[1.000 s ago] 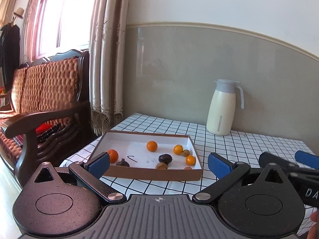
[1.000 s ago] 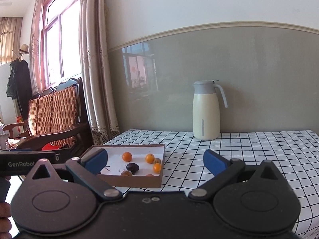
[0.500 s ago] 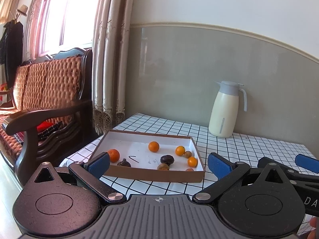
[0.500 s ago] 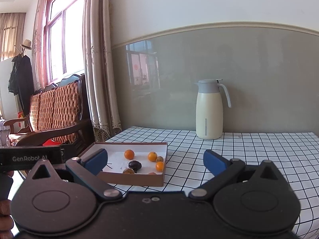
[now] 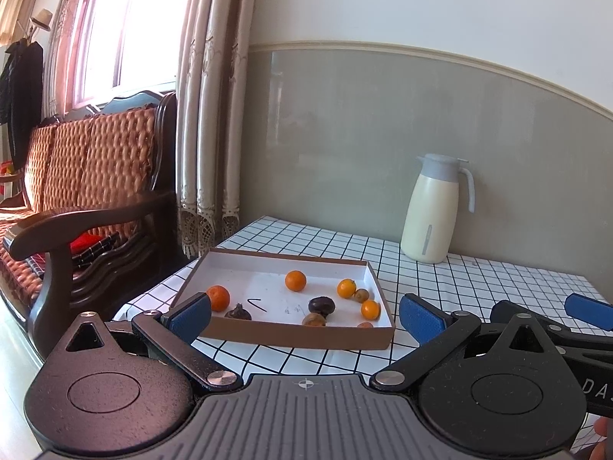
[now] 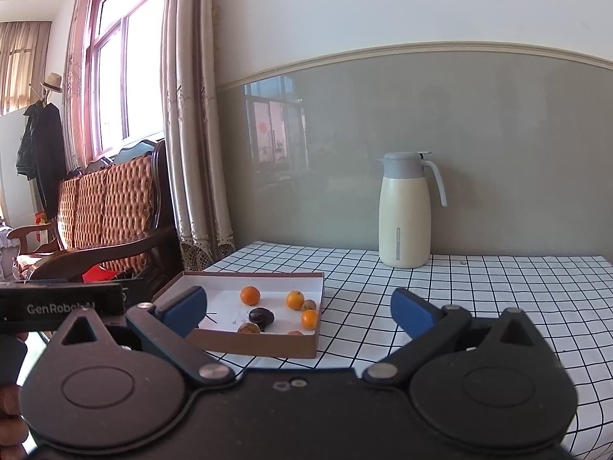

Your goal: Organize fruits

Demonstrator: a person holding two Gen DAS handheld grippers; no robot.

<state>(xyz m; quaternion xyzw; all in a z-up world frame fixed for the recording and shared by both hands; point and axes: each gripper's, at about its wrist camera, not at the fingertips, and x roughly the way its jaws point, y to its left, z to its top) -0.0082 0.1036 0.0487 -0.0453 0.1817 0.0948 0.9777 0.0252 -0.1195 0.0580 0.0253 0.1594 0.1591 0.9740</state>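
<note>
Fruit position is unchanged over the last second: small orange fruits [image 5: 295, 280] and dark brown fruits [image 5: 321, 304] lie scattered in the shallow brown cardboard tray [image 5: 291, 335] on the checked-cloth surface [image 5: 479, 280]. Only the viewpoint has shifted slightly; no sorting progress is indicated. Left tongs [image 5: 304, 312] and right tongs [image 6: 299, 306] are held level short of the tray, spread wide, with nothing gripped.

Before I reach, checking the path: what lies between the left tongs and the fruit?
Only the box's brown near wall, seen in the left wrist view.
</note>
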